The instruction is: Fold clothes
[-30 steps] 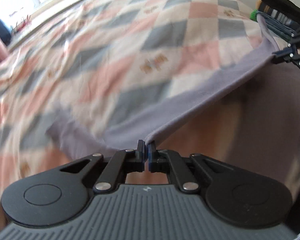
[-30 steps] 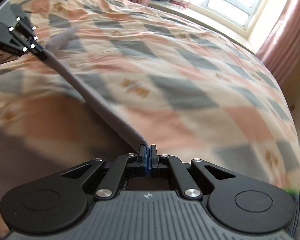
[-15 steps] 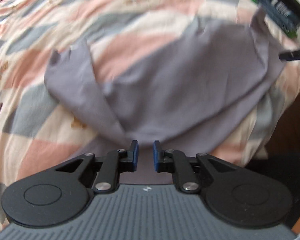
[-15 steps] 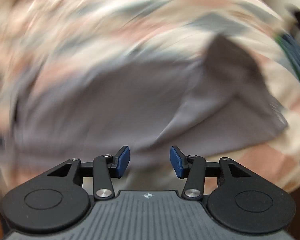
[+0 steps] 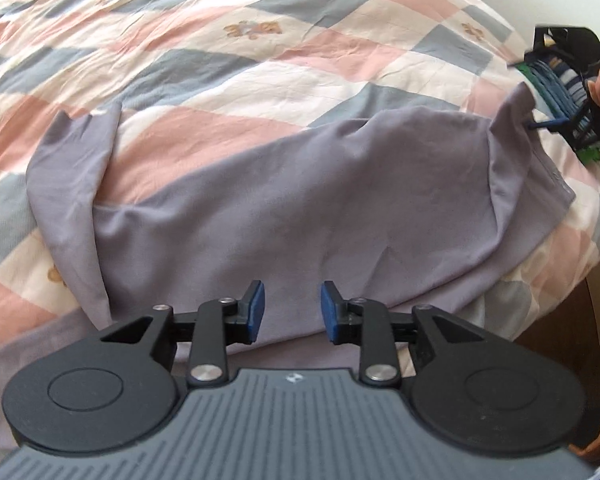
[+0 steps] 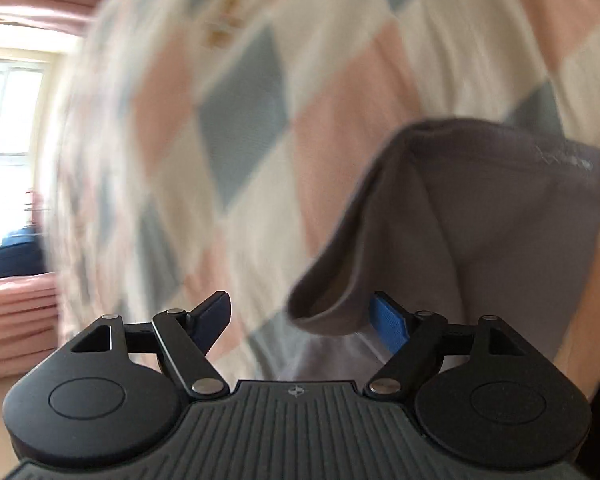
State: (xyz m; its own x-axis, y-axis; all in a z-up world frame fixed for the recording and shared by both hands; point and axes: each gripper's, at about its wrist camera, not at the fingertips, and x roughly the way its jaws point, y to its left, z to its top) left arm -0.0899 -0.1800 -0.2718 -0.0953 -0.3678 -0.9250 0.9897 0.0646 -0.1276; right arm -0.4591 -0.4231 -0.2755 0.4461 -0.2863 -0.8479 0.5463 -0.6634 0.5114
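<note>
A grey-purple garment lies spread across the near edge of the bed, with one sleeve folded up at the left and one at the right. My left gripper is open and empty just above the garment's near hem. My right gripper is open wide beside the right sleeve, whose folded corner hangs in front of its right pad; it also shows in the left wrist view at the garment's far right corner.
The bed carries a quilt of pink, grey-blue and cream diamonds. The bed's right edge drops to a wooden floor. Pink curtains and a bright window lie at the left of the right wrist view.
A second ago both grippers were shut on the garment's edge and held it taut. Both have opened and let go; the garment now lies on the bed. The right gripper swung fast.
</note>
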